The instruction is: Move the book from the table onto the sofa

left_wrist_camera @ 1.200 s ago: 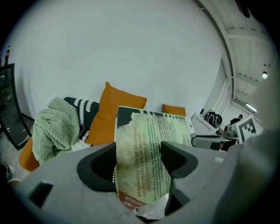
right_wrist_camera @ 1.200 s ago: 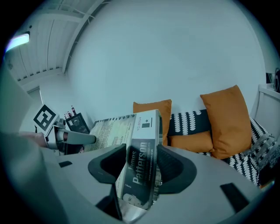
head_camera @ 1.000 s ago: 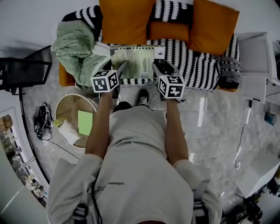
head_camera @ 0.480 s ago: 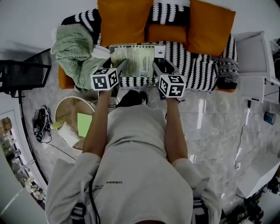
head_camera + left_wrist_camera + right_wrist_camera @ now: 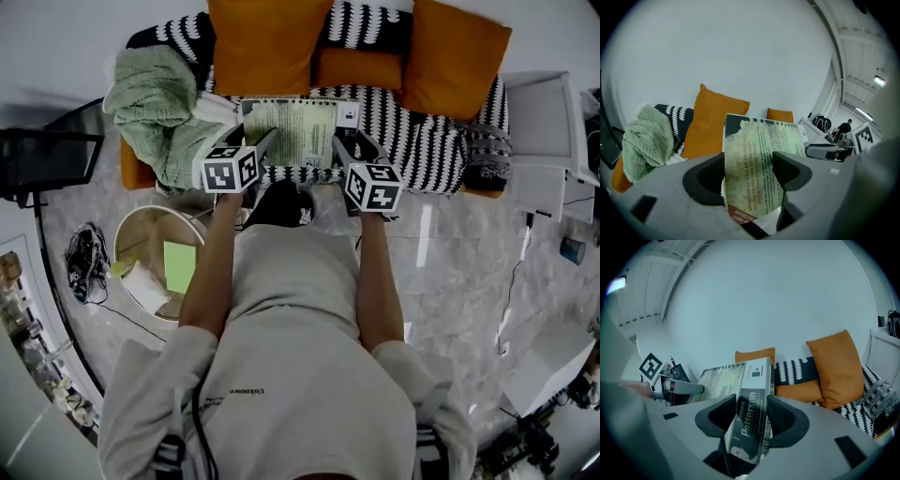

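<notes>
Shifted slightly rightward in the frame, the book (image 5: 291,131) hangs over the sofa (image 5: 422,141) at upper center. Left tool (image 5: 749,169) and right tool (image 5: 751,414) each pinch 1 side of it.

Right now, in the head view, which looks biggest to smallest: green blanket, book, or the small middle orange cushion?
1. green blanket
2. book, possibly flattered by sitting nearer the camera
3. small middle orange cushion, clearly smallest

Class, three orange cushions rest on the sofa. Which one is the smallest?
The middle cushion: short and low, it sits between the large left cushion and the large right cushion, just beyond the book.
</notes>
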The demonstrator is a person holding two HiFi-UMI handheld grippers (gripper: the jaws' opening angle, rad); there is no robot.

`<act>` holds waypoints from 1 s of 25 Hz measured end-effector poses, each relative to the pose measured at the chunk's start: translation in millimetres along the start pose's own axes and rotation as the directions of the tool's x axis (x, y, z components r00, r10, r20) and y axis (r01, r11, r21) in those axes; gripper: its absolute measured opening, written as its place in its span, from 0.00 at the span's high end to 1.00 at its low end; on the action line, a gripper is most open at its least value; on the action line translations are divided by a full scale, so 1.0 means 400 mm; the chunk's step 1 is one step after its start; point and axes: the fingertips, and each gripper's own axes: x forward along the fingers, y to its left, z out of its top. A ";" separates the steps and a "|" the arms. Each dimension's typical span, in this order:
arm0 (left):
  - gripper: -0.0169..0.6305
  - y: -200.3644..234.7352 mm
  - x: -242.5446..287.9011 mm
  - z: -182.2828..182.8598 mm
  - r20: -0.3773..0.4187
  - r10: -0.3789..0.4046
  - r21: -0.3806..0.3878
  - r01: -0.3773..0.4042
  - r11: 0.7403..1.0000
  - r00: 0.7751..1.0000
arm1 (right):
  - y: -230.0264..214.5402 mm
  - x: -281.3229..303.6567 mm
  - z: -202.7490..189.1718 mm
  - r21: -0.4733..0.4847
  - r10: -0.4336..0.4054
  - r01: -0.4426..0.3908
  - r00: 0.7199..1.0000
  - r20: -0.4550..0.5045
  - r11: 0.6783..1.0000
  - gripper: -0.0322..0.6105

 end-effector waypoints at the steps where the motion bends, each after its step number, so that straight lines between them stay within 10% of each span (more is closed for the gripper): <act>1: 0.49 -0.001 0.011 0.002 -0.004 -0.005 -0.004 0.005 1.000 1.000 | -0.008 0.003 0.002 0.002 -0.008 0.008 1.000 -0.004 1.000 0.63; 25: 0.49 0.013 0.262 0.168 -0.077 -0.158 0.048 0.162 0.986 0.984 | -0.162 0.130 0.126 0.087 -0.223 0.229 0.972 -0.075 0.969 0.63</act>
